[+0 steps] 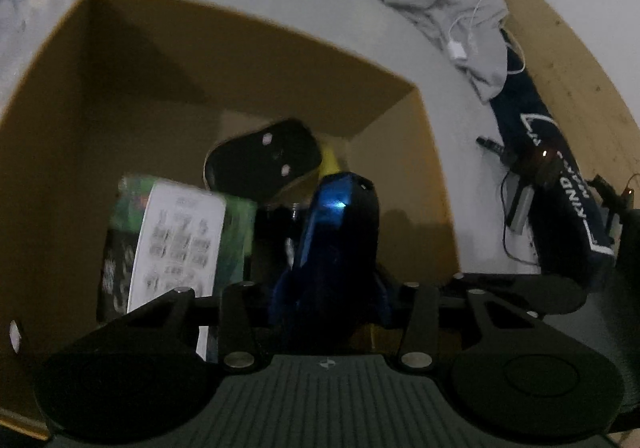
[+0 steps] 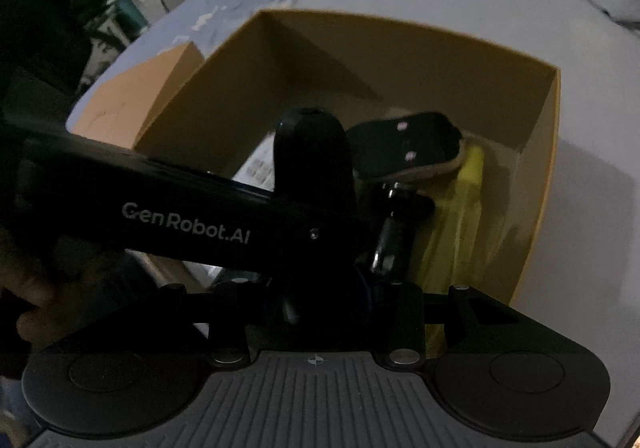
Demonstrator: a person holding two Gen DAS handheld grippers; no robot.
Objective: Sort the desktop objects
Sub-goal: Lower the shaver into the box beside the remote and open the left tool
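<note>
Both handheld grippers point steeply downward, side by side. The left gripper (image 1: 340,244) has its jaws drawn together, the fingertips meeting in a dark, blue-glinting point well ahead of its wrist camera. The right gripper (image 2: 312,184) is likewise closed, its black fingers pressed into one rounded tip. In the right wrist view the body of the left gripper (image 2: 180,208) crosses the frame from the left, its forward end reaching just in front of the right gripper's closed fingers. A hand (image 2: 32,288) grips that body at the lower left edge, dim and partly cut off.
</note>
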